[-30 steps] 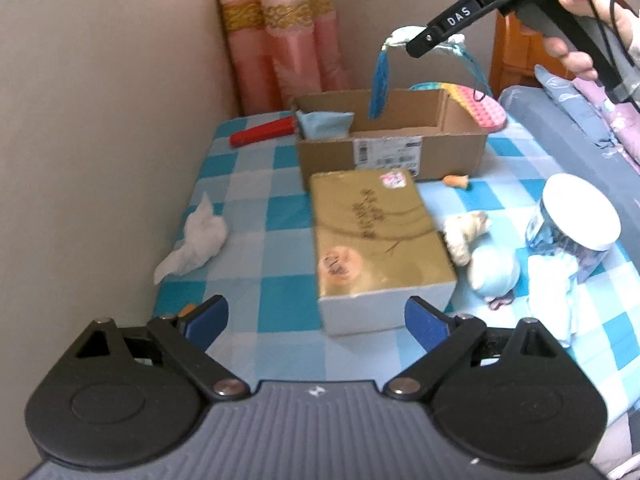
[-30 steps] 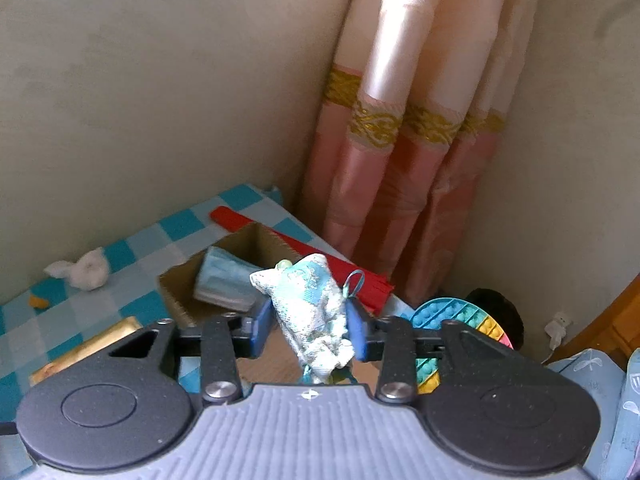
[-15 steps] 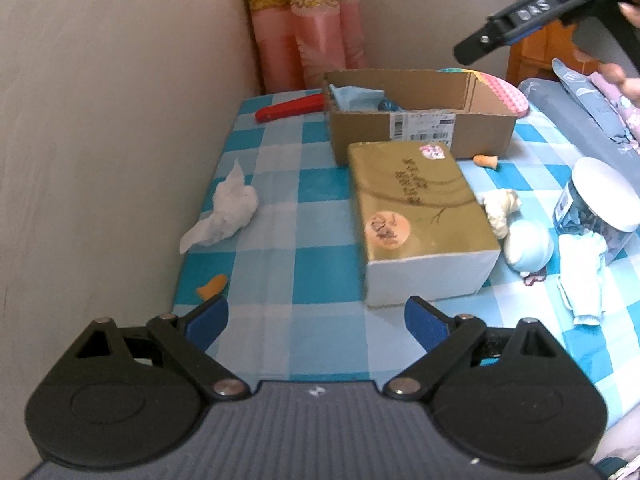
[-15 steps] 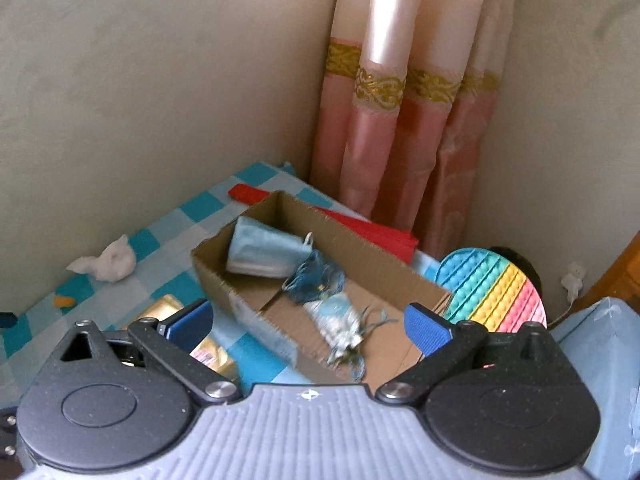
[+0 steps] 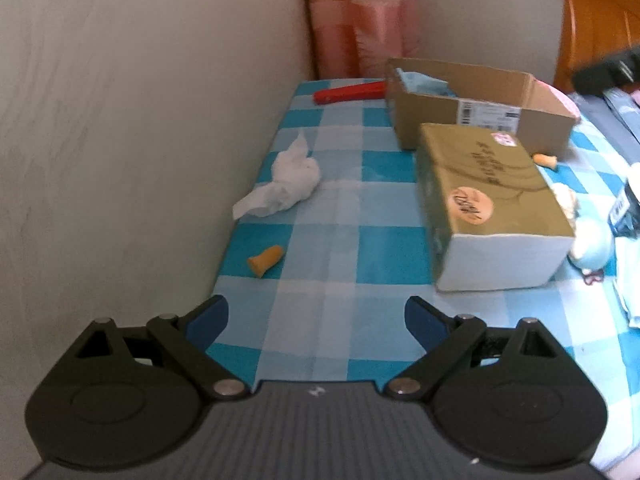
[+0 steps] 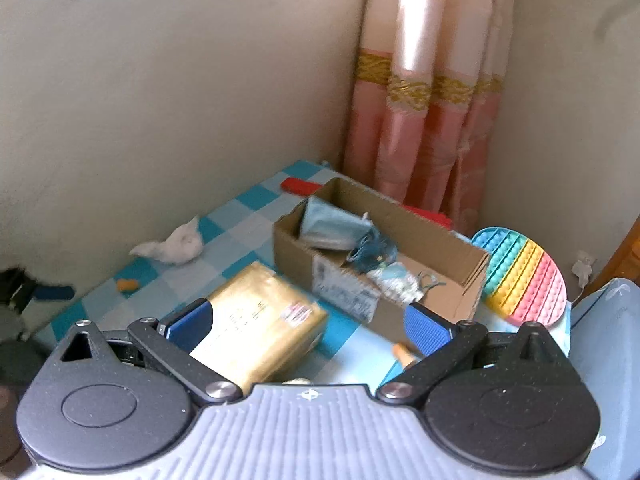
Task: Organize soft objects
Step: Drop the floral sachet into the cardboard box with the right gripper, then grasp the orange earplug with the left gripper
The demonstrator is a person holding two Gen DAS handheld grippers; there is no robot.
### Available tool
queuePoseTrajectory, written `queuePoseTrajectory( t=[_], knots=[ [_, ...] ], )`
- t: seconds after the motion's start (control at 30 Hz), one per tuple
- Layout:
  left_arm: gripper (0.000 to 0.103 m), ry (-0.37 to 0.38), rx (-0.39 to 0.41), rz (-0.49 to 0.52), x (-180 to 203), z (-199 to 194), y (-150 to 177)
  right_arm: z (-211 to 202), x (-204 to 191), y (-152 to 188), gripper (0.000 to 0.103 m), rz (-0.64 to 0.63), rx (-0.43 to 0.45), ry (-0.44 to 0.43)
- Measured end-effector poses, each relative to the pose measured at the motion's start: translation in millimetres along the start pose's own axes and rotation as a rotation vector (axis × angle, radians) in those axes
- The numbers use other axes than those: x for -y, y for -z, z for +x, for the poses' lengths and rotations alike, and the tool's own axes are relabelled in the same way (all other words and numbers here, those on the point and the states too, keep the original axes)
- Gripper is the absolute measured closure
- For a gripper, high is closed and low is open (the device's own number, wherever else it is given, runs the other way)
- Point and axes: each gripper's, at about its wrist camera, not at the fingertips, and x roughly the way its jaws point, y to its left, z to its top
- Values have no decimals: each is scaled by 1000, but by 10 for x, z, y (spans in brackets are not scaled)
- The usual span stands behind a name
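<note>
Both claws hang wide and empty over the checked tabletop (image 5: 344,216). The left claw (image 5: 316,318) hovers low, with an orange earplug (image 5: 265,259) and a crumpled white tissue (image 5: 286,182) ahead near the wall. The right claw (image 6: 310,322) sits above the gold box (image 6: 260,320). Beyond it, inside the cardboard box (image 6: 432,240), lie a pale blue face mask (image 6: 328,226) and a patterned fabric pouch (image 6: 394,280), while the rainbow pop-it pad (image 6: 524,272) leans just beside the box's far end.
</note>
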Motion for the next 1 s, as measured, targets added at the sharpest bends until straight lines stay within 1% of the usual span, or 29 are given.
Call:
queuePoseTrajectory(
  t=[0.17, 0.27, 0.4, 0.5, 0.6, 0.67, 0.73, 0.87, 1.0],
  knots=[
    [8, -13, 8, -57, -55, 73, 12, -3, -207, 194, 0, -42, -22, 11],
    [8, -56, 24, -82, -45, 131, 12, -27, -313, 301, 0, -74, -17, 34],
    [9, -82, 18, -142, -51, 235, -3, -45, -437, 417, 0, -128, -5, 72],
    [11, -112, 13, -185, -39, 316, -31, -25, -494, 474, 0, -173, 2, 73],
    [20, -149, 10, -228, -10, 386, -76, 28, -506, 513, 0, -208, -7, 34],
    [29, -166, 14, -265, 9, 420, -98, 73, -498, 525, 0, -215, -16, 12],
    [35, -191, 16, -300, 28, 455, -112, 109, -486, 524, 0, -218, -16, -3],
    [41, -242, 27, -337, 73, 516, -136, 153, -448, 539, 0, -209, -15, -39],
    [46, -274, 37, -364, 73, 573, -169, 186, -412, 561, 0, -207, -28, -50]
  ],
)
